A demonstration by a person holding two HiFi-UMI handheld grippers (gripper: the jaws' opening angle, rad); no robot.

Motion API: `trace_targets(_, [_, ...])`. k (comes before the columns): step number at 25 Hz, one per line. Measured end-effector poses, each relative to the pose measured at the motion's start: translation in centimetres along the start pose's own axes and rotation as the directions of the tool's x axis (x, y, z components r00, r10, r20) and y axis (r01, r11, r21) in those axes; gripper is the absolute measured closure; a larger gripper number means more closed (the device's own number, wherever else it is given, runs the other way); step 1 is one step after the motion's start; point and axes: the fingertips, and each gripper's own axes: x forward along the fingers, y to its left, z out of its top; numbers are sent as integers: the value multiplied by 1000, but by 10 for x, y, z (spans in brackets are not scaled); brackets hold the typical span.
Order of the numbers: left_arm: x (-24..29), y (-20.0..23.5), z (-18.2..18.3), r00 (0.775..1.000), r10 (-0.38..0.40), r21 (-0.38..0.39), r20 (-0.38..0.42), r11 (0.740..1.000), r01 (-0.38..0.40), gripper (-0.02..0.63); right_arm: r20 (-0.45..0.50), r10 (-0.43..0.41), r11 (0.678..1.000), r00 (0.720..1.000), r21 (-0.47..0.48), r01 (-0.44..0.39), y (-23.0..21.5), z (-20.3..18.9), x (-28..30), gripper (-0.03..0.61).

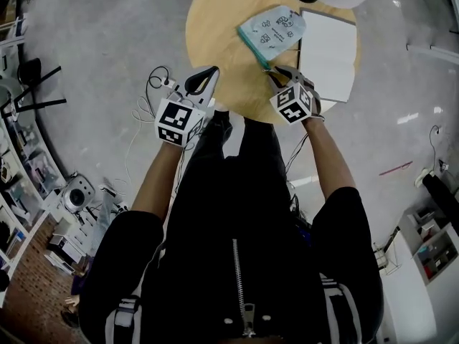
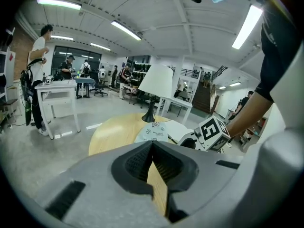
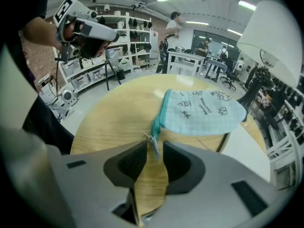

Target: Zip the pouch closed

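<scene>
My right tongs (image 3: 154, 146) stand slightly apart around the zipper pull (image 3: 153, 140), the pouch (image 3: 202, 110) and its zipper running to 12 o'clock; my left tongs (image 2: 152, 146) are closed, empty and farther away.

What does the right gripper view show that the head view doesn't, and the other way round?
Only the right gripper view shows the small metal zipper pull between the right gripper's spread fingers, and a person standing far behind. Only the head view shows the wearer's black zipped jacket and the right gripper's marker cube. Both show the pale blue fabric pouch with its teal zipper edge, the round wooden table, the white lampshade and the left gripper.
</scene>
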Motion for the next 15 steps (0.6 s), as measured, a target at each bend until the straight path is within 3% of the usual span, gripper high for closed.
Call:
trace_targets(7, [-8, 3, -4, 1000, 8, -7, -3, 1000, -8, 614, -22, 32, 999, 999, -4, -32, 7, -1, 3, 555])
trace_targets(15, [-11, 2, -2, 1000, -3, 3, 8, 1000, 3, 614, 33, 45, 997, 998, 60, -46, 8, 11, -10, 560])
